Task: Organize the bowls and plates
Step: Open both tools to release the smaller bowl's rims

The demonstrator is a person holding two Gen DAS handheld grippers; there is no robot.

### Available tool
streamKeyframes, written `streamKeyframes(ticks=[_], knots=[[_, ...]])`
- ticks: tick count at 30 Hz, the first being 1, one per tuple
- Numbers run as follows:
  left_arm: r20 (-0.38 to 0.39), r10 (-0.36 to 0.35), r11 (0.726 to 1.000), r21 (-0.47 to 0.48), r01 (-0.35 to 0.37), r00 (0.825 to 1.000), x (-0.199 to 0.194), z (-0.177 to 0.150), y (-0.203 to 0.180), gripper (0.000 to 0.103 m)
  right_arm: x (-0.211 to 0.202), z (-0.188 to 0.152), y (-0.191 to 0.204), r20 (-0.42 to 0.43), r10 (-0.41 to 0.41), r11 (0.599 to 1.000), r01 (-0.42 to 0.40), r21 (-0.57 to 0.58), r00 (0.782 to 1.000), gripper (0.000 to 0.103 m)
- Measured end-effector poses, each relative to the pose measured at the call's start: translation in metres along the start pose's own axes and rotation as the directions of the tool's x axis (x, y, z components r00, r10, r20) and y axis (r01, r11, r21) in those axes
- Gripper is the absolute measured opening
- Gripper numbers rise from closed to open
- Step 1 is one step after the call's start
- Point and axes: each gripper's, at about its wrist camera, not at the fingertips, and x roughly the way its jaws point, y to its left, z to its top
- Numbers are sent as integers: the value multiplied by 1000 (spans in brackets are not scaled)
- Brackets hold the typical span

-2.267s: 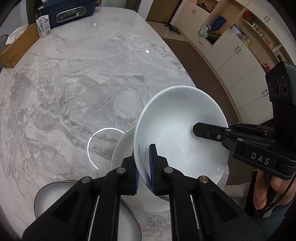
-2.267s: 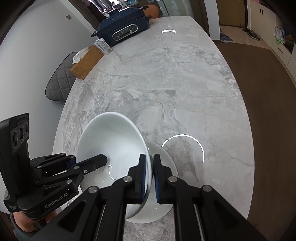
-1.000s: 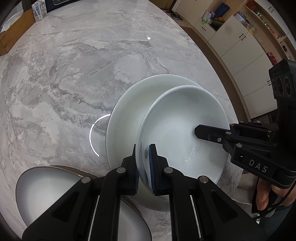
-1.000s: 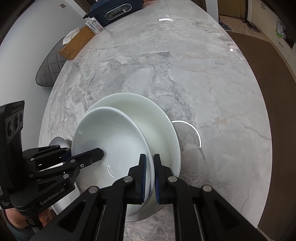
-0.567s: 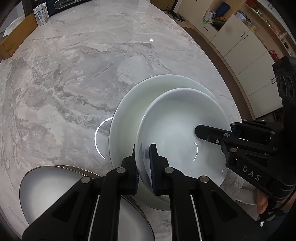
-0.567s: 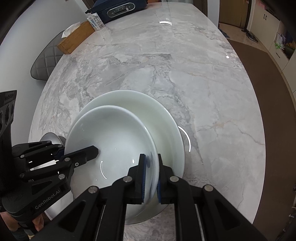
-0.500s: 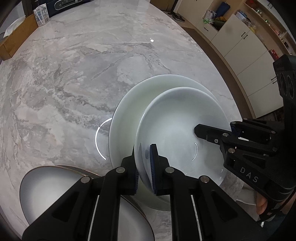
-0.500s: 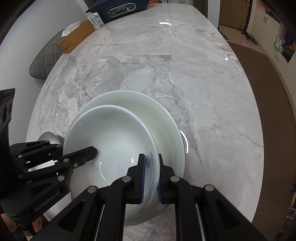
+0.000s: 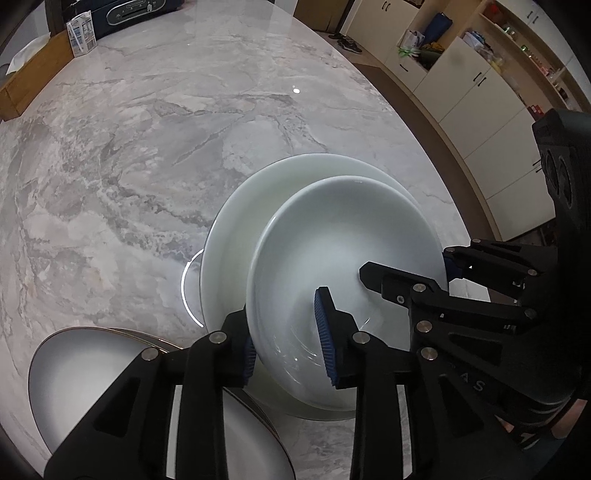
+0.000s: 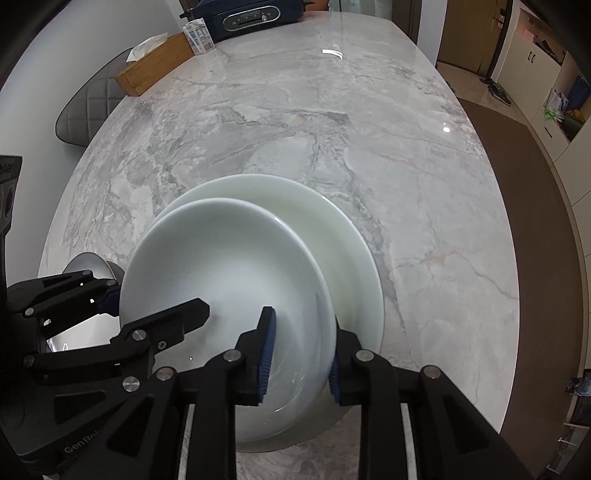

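Note:
A white bowl (image 9: 343, 236) (image 10: 221, 258) rests inside a wider white plate (image 9: 251, 206) (image 10: 332, 236) on the marble table. My left gripper (image 9: 286, 339) is open, its jaws straddling the bowl's left rim without pinching it. My right gripper (image 10: 299, 350) is open too, its jaws straddling the bowl's right rim. The right gripper also shows in the left wrist view (image 9: 402, 269); the left gripper also shows in the right wrist view (image 10: 155, 302).
A grey gold-rimmed plate (image 9: 88, 369) (image 10: 85, 266) lies at the table's near left corner. At the far end stand a wooden tissue box (image 10: 155, 62), a small carton (image 10: 199, 35) and a dark blue appliance (image 10: 251, 14). A grey chair (image 10: 88, 107) is at the left; cabinets (image 9: 480, 103) at the right.
Both grippers have opened from their pinch on the bowl's rim. The bowl came down into the white plate and now sits there.

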Motion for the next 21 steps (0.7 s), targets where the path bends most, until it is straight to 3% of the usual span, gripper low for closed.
streamKeyframes(ticks=[11, 17, 21], knots=[[22, -66, 997, -43, 67, 998, -8, 2, 3, 39, -19, 5, 0, 39, -46, 999, 46, -5, 998, 36], [39, -55, 997, -49, 57, 998, -22, 4, 2, 57, -27, 3, -7, 54, -3, 1000, 2, 15, 999, 38], [51, -68, 995, -63, 71, 996, -33, 5, 6, 57, -42, 2, -11, 89, 32, 999, -35, 28, 996, 40]])
